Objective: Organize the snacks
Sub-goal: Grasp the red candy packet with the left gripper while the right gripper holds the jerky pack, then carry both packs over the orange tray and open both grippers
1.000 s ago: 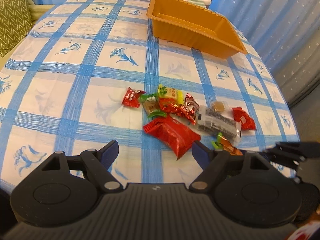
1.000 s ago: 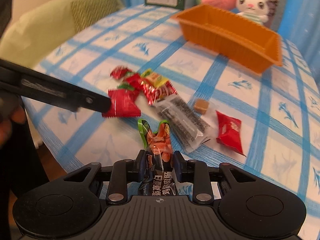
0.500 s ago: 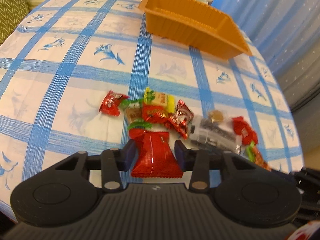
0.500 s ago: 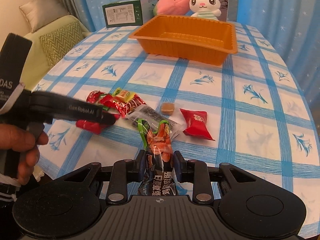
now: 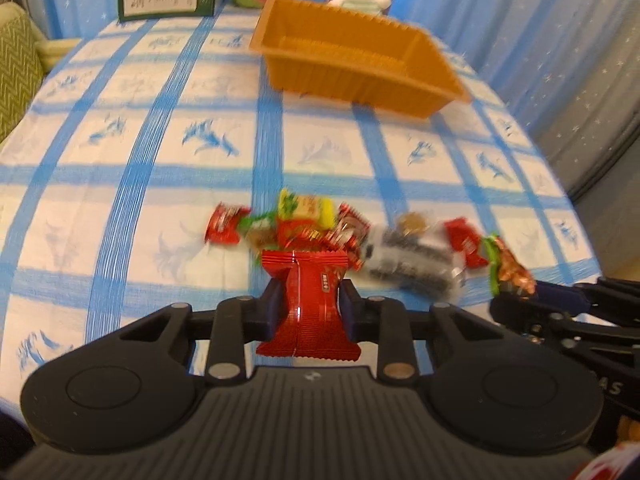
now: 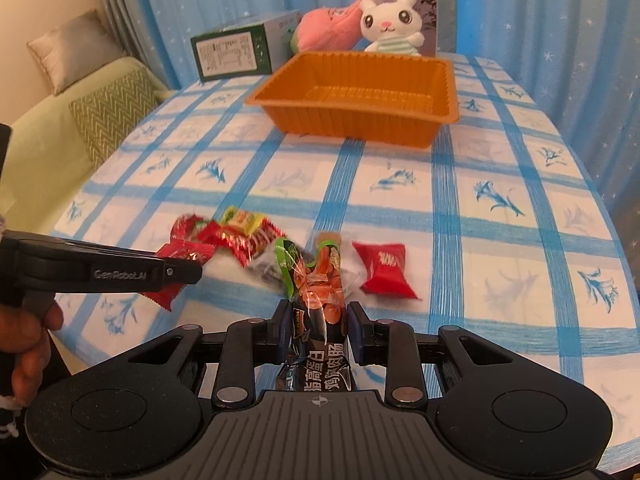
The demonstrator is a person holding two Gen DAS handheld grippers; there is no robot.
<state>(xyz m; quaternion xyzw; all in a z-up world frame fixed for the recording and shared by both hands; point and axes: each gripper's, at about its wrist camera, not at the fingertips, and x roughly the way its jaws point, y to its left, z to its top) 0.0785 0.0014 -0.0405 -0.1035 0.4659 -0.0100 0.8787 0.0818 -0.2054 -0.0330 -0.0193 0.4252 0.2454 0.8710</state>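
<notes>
My left gripper (image 5: 311, 300) has a big red snack packet (image 5: 310, 280) between its pads; its jaws are closing and the pads press on the packet's pinched middle. My right gripper (image 6: 318, 320) is shut on a clear sausage snack with a green top (image 6: 320, 280), held just above the cloth. Behind both lies a heap of loose snacks (image 5: 308, 220): red, yellow and clear wrappers. A small red packet (image 6: 384, 270) lies to the right of the sausage. An orange tray (image 6: 352, 120) stands farther back on the table, with nothing visible in it.
A blue-checked cloth covers the table (image 6: 500, 240). Behind the tray stand a green box (image 6: 232, 54), a pink plush (image 6: 320, 28) and a white rabbit plush (image 6: 390, 24). A green sofa with a cushion (image 6: 108, 116) lies to the left, blue curtains behind.
My left gripper went from wide open to pinching the big red packet and came up a little with it. My right gripper rose and rolled level, still gripping the sausage snack.
</notes>
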